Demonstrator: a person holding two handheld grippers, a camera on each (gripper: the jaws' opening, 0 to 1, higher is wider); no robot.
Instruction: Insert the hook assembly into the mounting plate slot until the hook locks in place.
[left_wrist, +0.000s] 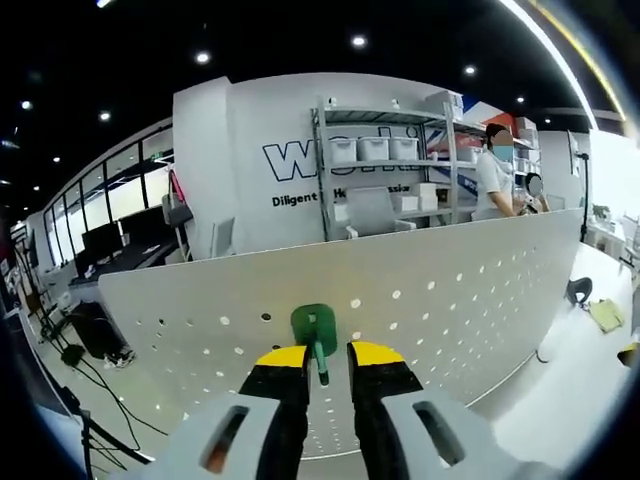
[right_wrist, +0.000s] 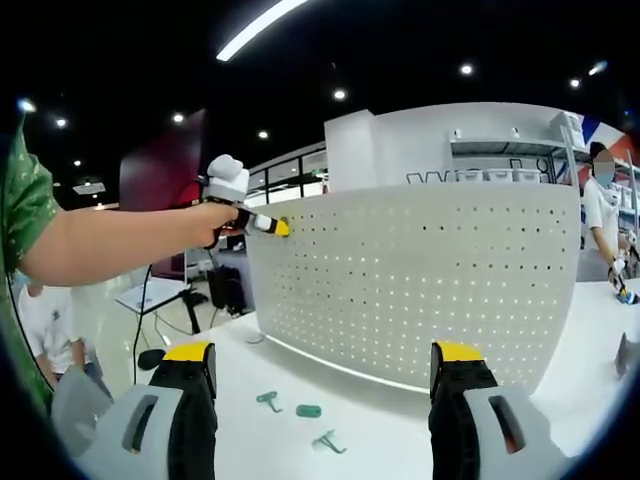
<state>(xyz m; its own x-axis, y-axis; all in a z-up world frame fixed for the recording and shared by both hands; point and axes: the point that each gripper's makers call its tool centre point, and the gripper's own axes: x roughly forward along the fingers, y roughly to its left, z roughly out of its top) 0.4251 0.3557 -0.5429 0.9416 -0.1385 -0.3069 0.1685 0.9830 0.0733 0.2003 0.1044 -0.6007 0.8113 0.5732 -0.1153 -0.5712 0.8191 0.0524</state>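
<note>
A green hook (left_wrist: 313, 324) rests against the white perforated mounting plate (left_wrist: 450, 300), its flat head on the holes and its stem running down between the yellow-tipped jaws of my left gripper (left_wrist: 328, 354), which is shut on it. In the right gripper view a person's hand holds that left gripper (right_wrist: 268, 225) against the upper left edge of the upright mounting plate (right_wrist: 450, 270). My right gripper (right_wrist: 325, 358) stands wide open above the table with nothing between its jaws. Three loose green hook pieces (right_wrist: 309, 411) lie on the white table before the plate.
Behind the plate stand a metal shelf (left_wrist: 385, 170) with white bins and a person (left_wrist: 495, 178). A black object (left_wrist: 578, 291) and a yellowish item (left_wrist: 606, 315) lie on the table at right. Another person (right_wrist: 40, 320) stands at the left. Monitors (left_wrist: 120, 235) line the left.
</note>
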